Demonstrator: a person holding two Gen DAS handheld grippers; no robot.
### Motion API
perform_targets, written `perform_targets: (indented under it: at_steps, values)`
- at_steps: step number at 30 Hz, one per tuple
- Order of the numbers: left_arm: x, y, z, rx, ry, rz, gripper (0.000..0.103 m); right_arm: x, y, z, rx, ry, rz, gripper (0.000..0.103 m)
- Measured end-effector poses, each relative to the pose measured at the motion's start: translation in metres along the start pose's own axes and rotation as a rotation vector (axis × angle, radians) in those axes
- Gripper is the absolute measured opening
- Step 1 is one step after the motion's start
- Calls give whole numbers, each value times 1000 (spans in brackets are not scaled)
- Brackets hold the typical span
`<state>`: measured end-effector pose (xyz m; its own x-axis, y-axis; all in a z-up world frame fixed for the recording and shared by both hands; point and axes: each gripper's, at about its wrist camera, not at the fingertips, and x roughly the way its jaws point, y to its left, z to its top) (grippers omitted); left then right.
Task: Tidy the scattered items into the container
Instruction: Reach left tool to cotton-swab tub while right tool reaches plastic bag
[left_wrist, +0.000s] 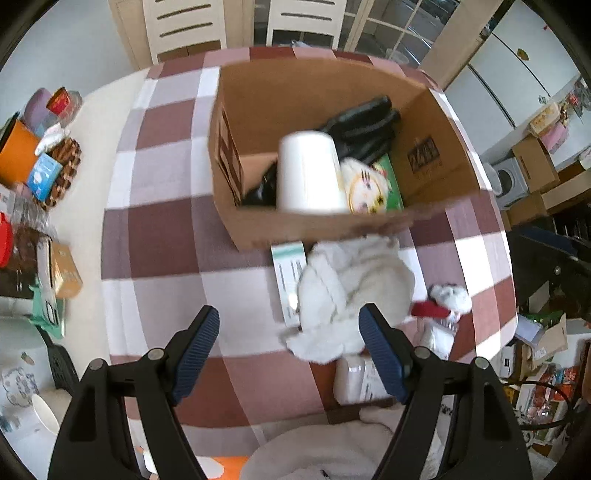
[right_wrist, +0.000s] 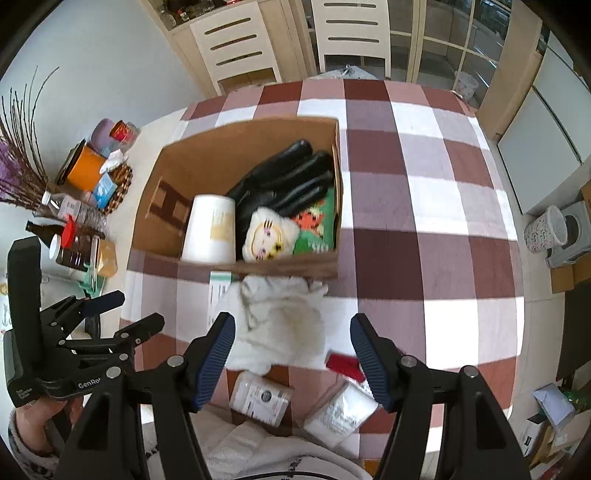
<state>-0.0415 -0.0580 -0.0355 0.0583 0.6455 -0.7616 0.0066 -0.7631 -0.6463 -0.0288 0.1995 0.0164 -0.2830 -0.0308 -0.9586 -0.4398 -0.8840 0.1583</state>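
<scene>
An open cardboard box (left_wrist: 258, 92) (right_wrist: 177, 162) stands on the checked tablecloth. Inside lie a white paper cup (left_wrist: 308, 171) (right_wrist: 210, 229), black gloves (left_wrist: 362, 125) (right_wrist: 291, 177), a white cat-face plush (left_wrist: 365, 188) (right_wrist: 267, 234) and a green packet (right_wrist: 314, 229). In front of the box lie a white fluffy cloth (left_wrist: 351, 288) (right_wrist: 280, 321), a white-green leaflet (left_wrist: 288, 280), a red-and-white item (left_wrist: 443, 302) (right_wrist: 343, 363) and white packets (right_wrist: 260, 398) (right_wrist: 341, 411). My left gripper (left_wrist: 288, 336) is open and empty, beside the cloth. My right gripper (right_wrist: 291, 343) is open and empty, above the cloth.
Clutter stands at the table's left: an orange tin (right_wrist: 86, 170), a woven basket (right_wrist: 120, 184), bottles (right_wrist: 74, 243), dried purple twigs (right_wrist: 18, 158). Two chairs (right_wrist: 236, 40) stand behind the table. The left gripper body (right_wrist: 66, 332) shows in the right wrist view.
</scene>
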Motion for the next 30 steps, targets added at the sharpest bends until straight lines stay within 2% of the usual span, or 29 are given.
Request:
perform_targets:
  at_steps: [7, 17, 27, 30]
  values:
    - [18, -15, -36, 55, 106, -42, 79, 4, -2, -30, 41, 37, 8, 67]
    - [48, -50, -73, 181, 251, -114, 79, 25, -17, -72, 171, 115, 2, 77]
    - [84, -59, -93, 190, 349, -160, 79, 53, -57, -116, 394, 136, -6, 80]
    - [98, -61, -100, 179, 365, -179, 79, 71, -70, -132, 480, 168, 6, 80]
